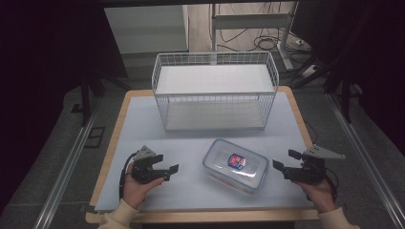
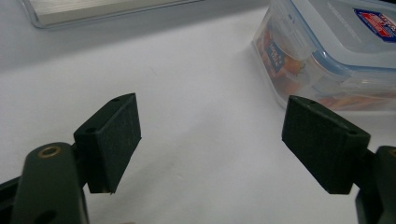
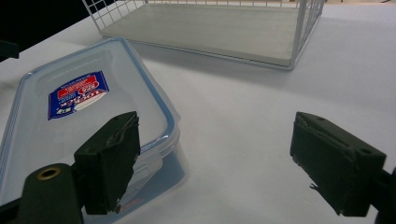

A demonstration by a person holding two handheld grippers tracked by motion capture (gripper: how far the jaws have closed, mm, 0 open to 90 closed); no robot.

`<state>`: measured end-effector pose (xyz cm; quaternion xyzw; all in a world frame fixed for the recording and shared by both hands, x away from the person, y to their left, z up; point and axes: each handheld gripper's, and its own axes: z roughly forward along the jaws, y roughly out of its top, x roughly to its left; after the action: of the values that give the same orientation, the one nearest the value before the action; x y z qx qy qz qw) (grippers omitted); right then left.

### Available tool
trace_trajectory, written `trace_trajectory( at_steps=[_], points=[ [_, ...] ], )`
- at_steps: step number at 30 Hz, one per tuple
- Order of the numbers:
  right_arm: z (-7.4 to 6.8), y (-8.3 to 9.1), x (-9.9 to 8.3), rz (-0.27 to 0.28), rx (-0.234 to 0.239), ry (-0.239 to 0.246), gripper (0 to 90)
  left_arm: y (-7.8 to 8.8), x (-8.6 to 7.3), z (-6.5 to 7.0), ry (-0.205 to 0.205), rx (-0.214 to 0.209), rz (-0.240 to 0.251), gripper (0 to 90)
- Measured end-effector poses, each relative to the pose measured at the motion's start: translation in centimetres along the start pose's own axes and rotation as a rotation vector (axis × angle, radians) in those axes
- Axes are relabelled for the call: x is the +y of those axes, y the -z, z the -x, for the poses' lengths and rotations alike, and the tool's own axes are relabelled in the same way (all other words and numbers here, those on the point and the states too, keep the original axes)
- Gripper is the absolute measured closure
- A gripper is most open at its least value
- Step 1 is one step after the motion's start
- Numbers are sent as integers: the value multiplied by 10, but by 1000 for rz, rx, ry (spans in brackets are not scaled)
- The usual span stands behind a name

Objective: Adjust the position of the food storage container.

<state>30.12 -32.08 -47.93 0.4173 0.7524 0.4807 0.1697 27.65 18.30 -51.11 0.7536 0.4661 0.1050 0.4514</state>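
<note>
Black jaws of the left hand-held gripper [image 2: 210, 144] rise in the left gripper view, standing wide apart with only bare white surface [image 2: 187, 93] between them. Ahead of its right jaw and just beyond it lies the clear plastic container [image 2: 327, 51], its blue-rimmed lid clipped on and orange contents showing through the side wall; the jaw does not touch it.

From above, the left hand-held gripper [image 1: 168, 168] is held low over the surface by the person's left hand [image 1: 136, 186], its jaws pointing toward the container [image 1: 235, 164], which sits near it on that side. The right hand-held gripper [image 1: 285, 160], held in the right hand [image 1: 317, 188], faces the container from the opposite side, so the container lies between the two, apart from both.

Seen from the right gripper view, the right hand-held gripper [image 3: 215, 154] also stands wide, nothing between its pads. The container [image 3: 84, 121] lies just beyond its left jaw, the red and blue label [image 3: 77, 98] on its lid facing up. Farther ahead of both hand-held grippers stands the white wire basket [image 1: 215, 90], upright on the surface, with a pale board on its floor; it is well apart from the container.
</note>
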Motion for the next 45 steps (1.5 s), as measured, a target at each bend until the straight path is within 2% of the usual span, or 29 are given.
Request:
trace_trajectory(
  at_steps=[18, 24, 30, 31, 32, 33, 36, 40, 41, 42, 43, 44, 45],
  points=[
    [-1, -4, -1, -67, -11, -9, 159, -3, -1, 1, -1, -5, -19, 197],
    [-1, -3, 1, -89, 1, -12, 172, -2, 0, 0, 4, -6, -18, 197],
    [0, -2, 3, -148, -17, -22, 177, -1, 0, -1, 0, -10, -23, 198],
    [0, -3, 4, -179, -24, -27, 182, -2, 0, -2, -1, -13, -26, 197],
    [0, -3, 4, -179, -24, -27, 182, -2, 0, -2, -1, -13, -26, 198],
    [-1, -2, 5, -204, -26, -24, 187, -1, 0, -2, 1, -13, -28, 198],
    [-4, 0, 9, -212, -21, -15, 205, -1, 0, -2, 2, -14, -29, 200],
    [-14, 9, 20, -214, 10, 13, 308, -1, 0, -2, 4, -16, -27, 200],
    [-21, 13, 23, -226, 61, 51, 442, -1, 0, -2, 1, -16, -28, 200],
    [-21, 13, 23, -226, 61, 51, 442, -1, 0, -2, -1, -16, -28, 200],
    [-30, 15, 25, -242, 105, 87, 568, -1, 0, -2, -1, -17, -28, 200],
    [-30, 15, 25, -242, 105, 87, 568, -1, 0, -2, 1, -17, -30, 200],
    [-40, 15, 27, -269, 144, 130, 659, -2, 0, -1, 1, -16, -31, 200]
  ],
)
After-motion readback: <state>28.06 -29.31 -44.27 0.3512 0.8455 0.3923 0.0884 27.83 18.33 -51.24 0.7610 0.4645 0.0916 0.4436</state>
